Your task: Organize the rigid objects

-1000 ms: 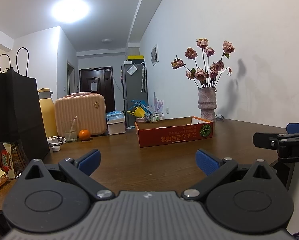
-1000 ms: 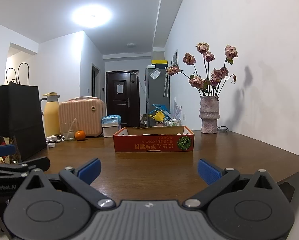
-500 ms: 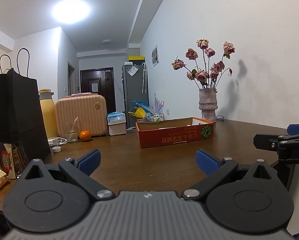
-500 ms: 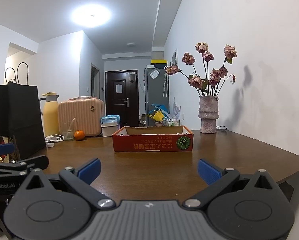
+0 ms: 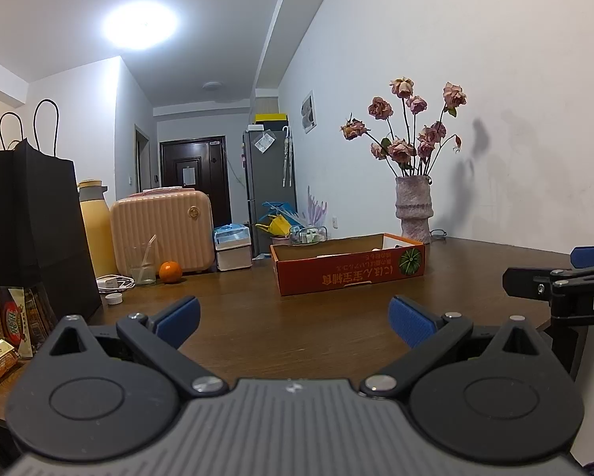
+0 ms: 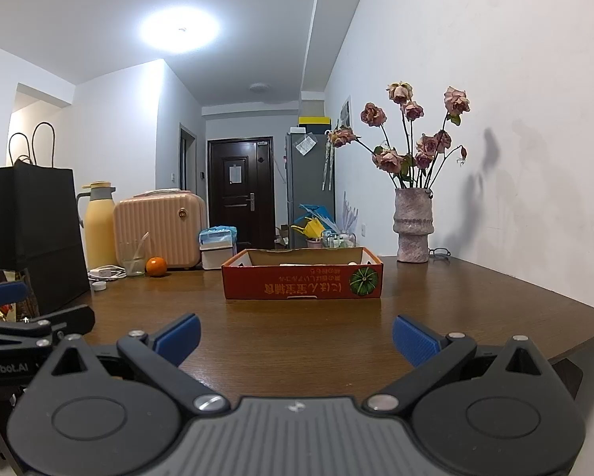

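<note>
A shallow red cardboard box [image 5: 350,267] sits in the middle of the brown wooden table [image 5: 297,325]; it also shows in the right wrist view [image 6: 302,281]. Its contents are mostly hidden by its wall. My left gripper [image 5: 295,319] is open and empty, low over the near table edge. My right gripper [image 6: 297,337] is open and empty, beside the left one, facing the box. An orange [image 5: 170,271] lies at the back left, also in the right wrist view [image 6: 156,266].
A black paper bag [image 5: 31,222], yellow flask [image 5: 94,230], pink case [image 5: 162,230], glass [image 5: 143,265] and white charger [image 5: 112,282] stand at the left. Snack packets [image 5: 3,337] lie at the near left. A vase of roses [image 5: 412,210] and glasses [image 6: 439,253] are by the wall.
Both grippers stay open and almost still. The views have shifted very slightly; nothing on the table has moved.
</note>
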Demonstrator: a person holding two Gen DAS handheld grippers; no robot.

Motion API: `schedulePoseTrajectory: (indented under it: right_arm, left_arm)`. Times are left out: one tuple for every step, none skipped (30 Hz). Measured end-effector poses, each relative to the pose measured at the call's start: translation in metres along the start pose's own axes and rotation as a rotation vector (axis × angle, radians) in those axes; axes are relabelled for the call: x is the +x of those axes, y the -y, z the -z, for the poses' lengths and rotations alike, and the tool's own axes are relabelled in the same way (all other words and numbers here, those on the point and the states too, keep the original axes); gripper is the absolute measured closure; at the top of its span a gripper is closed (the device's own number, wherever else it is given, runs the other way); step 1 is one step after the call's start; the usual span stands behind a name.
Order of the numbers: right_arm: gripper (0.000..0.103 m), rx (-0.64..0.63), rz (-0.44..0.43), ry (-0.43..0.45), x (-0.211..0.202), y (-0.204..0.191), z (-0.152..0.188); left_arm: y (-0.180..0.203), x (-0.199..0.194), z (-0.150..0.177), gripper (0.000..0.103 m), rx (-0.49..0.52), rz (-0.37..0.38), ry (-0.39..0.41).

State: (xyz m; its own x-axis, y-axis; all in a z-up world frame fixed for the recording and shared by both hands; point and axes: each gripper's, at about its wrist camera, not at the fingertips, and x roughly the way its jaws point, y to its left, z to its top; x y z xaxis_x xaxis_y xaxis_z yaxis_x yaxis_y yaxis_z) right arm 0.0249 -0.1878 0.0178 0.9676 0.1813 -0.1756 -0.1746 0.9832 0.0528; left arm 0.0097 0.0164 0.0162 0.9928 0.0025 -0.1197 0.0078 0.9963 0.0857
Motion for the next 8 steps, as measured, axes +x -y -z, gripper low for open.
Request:
schedulePoseTrajectory:
  right_arm:
    - [0.0,0.0,0.001,-0.001,0.0003,0.0001,0.0]
    - [0.0,0.0,0.001,-0.001,0.0003,0.0003,0.0001]
    - [0.0,0.001,0.001,-0.001,0.0003,0.0003,0.0001]
    - [0.0,0.001,0.002,-0.001,0.0004,0.0003,0.0001]
    - [0.0,0.001,0.002,-0.001,0.0007,0.0001,0.0003]
    - [0.0,0.001,0.001,-0.001,0.0004,0.0004,0.0001]
    - [0.0,0.001,0.001,-0.002,0.0004,0.0003,0.0003]
    - [0.0,0.001,0.001,-0.001,0.0004,0.0005,0.0001]
  left_arm:
    - [-0.0005,0.0008,0.0004,0.0,-0.001,0.001,-0.005]
    - [-0.0009,0.0016,0.0004,0.0,-0.002,0.004,-0.009]
    - [-0.001,0.0021,0.0007,0.0,-0.001,0.005,-0.013]
    - [-0.0009,0.002,0.0008,0.0,0.001,0.005,-0.014]
    - [-0.0006,0.001,0.0014,0.0,0.0,0.006,-0.014]
    - [-0.001,0.0012,0.0011,0.0,-0.001,0.008,-0.015]
    - [-0.0013,0.0016,0.0012,0.0,-0.001,0.008,-0.015]
    - [-0.0011,0.0016,0.0013,0.0,-0.001,0.008,-0.015]
